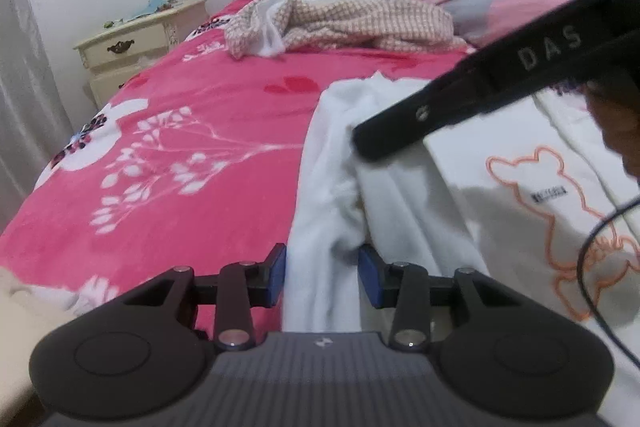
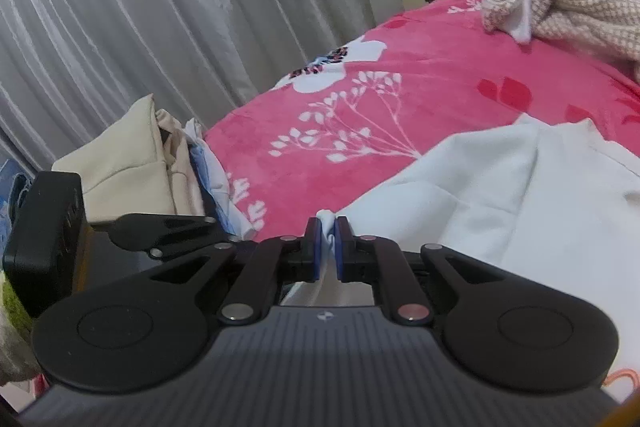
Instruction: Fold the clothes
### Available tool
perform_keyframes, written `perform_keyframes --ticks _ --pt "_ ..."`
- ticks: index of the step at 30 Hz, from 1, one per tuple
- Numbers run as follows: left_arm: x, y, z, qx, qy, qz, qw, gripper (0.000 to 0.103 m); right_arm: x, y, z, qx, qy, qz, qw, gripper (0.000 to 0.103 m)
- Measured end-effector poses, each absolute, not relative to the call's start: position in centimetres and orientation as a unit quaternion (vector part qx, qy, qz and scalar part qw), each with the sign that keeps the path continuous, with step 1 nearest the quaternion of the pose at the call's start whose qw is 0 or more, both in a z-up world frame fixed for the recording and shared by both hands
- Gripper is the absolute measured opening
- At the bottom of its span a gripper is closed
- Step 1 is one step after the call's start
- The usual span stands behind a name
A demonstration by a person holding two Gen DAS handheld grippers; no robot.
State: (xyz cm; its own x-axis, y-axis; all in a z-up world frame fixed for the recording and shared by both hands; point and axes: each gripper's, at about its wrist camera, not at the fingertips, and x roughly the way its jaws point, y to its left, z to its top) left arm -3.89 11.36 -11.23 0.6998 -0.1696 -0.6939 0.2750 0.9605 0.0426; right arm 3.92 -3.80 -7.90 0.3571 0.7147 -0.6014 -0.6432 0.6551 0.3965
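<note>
Folding barely begun: the right gripper (image 2: 329, 247) pinches an edge of the white garment (image 1: 400, 195), while a fold sits between the left gripper (image 1: 322, 275)'s open jaws, unfolded checked clothing (image 1: 340, 23) beyond.

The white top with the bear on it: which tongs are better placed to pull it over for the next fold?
Probably the right tongs: they are shut on an edge of the white top. The left tongs have a fold between their pads without clearly gripping it.

Ahead of my gripper spreads a pink floral bedspread (image 1: 192, 115). Far off to my left stands a cream nightstand (image 1: 140, 39), with grey curtains (image 2: 160, 27) beside it.
</note>
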Motion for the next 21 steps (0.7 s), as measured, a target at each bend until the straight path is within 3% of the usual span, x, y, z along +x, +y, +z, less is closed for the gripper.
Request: perform_keyframes --ticks 5,10,18,21 --pt "-2.1 15.3 -11.6 -0.041 0.384 -0.053 0.921 0.035 3.9 -3.1 -8.1 0.05 0.387 0.423 0.818 0.008" --pt "-2.0 16.6 -11.4 -0.091 0.38 -0.041 0.92 0.035 3.9 -3.6 -8.6 0.072 0.388 0.433 0.811 0.009" --pt "-1.5 19.0 -11.2 -0.196 0.389 -0.022 0.9 0.035 5.0 -7.6 -10.5 0.248 0.384 0.427 0.78 0.009" --pt "-1.2 19.7 -11.1 -0.227 0.384 -0.013 0.895 0.035 5.2 -7.0 -11.2 0.217 0.4 0.398 0.797 0.009"
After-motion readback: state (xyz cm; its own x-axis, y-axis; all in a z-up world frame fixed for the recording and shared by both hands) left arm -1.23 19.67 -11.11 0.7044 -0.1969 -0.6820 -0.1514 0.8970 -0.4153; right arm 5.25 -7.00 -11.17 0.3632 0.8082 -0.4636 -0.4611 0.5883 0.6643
